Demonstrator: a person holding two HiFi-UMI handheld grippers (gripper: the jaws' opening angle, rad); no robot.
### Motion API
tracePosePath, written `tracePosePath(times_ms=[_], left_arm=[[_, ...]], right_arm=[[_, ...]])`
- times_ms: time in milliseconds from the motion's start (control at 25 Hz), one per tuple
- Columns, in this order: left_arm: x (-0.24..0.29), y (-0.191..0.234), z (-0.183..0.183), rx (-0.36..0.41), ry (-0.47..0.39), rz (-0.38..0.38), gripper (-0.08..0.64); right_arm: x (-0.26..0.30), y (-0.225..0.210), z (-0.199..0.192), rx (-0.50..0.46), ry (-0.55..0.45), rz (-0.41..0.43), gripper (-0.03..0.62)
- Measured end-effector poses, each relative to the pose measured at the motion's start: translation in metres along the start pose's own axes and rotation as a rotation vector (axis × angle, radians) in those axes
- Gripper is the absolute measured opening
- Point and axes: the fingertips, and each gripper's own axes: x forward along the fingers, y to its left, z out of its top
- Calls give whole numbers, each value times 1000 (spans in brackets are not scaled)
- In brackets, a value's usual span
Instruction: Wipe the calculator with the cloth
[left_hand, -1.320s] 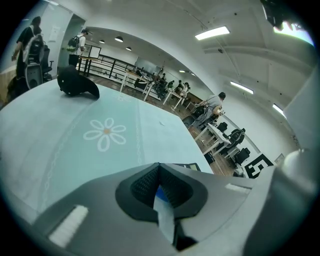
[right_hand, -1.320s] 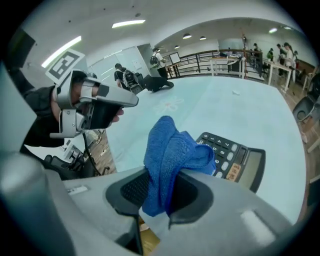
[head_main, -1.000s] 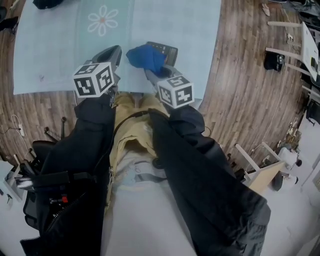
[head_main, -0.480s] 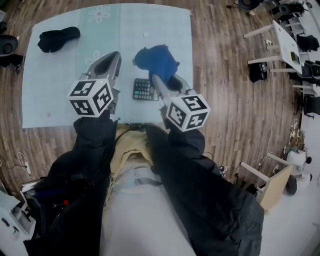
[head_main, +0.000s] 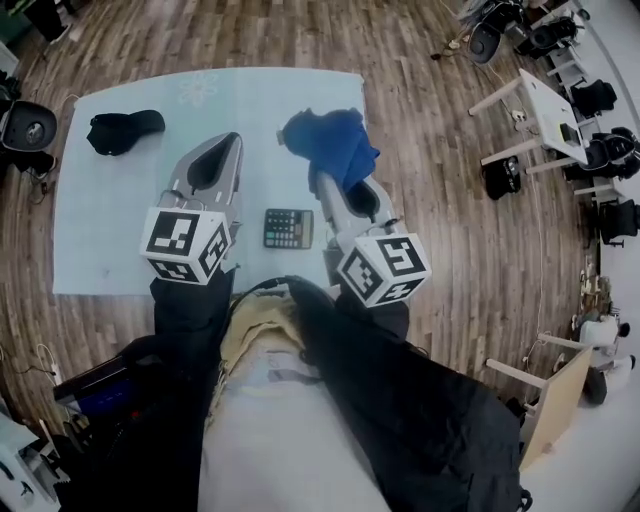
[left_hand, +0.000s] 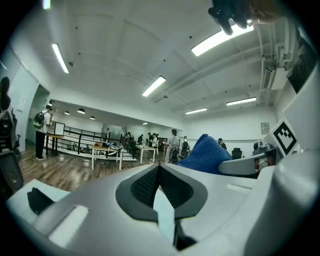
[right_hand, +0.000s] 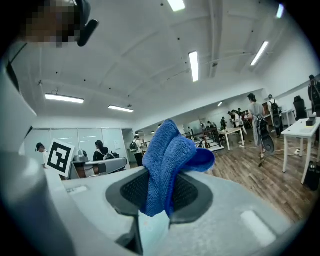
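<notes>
Quick tally from where I'm standing: one calculator (head_main: 288, 228), one blue cloth (head_main: 330, 148), and one black fabric thing (head_main: 122, 130) I can't identify. There's one pale blue mat (head_main: 100, 240) with one flower print (head_main: 198, 88) showing on it. Two grippers, a left gripper (left_hand: 159, 170) and a right gripper (right_hand: 159, 187), each with one marker cube, so two cubes total. Off to the side there's one white table (head_main: 545, 100) and one black bag (head_main: 497, 176). The people at the far end are too small to count.
</notes>
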Motion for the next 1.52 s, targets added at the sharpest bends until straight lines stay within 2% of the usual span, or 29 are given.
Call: tracePosePath(times_ms=[120,240,320,600,840,1200,1520], left_arm=[[-1,-4,9,66,-24,8,-2],[-5,-10,23,167,-33,22,0],[-10,-14,38,201,-47,20,0],[-13,-7,46,199,-54,55,-1],[-18,15,56,198,-51,86,0],[-11,11,58,206,-71,81,-2],[-6,-4,66,245,-90,41,-2]], right_arm=[[-1,-3,16,-15,-58,-14,101],[-2,2,33,-39,-110,-21,100],[-5,7,44,-54,-138,-32,100],[-7,12,71,-115,-222,-61,98],[1,32,86,-185,-245,-88,97],[-2,27,89,-204,-239,-122,97],[-6,24,95,-219,-236,-147,97]])
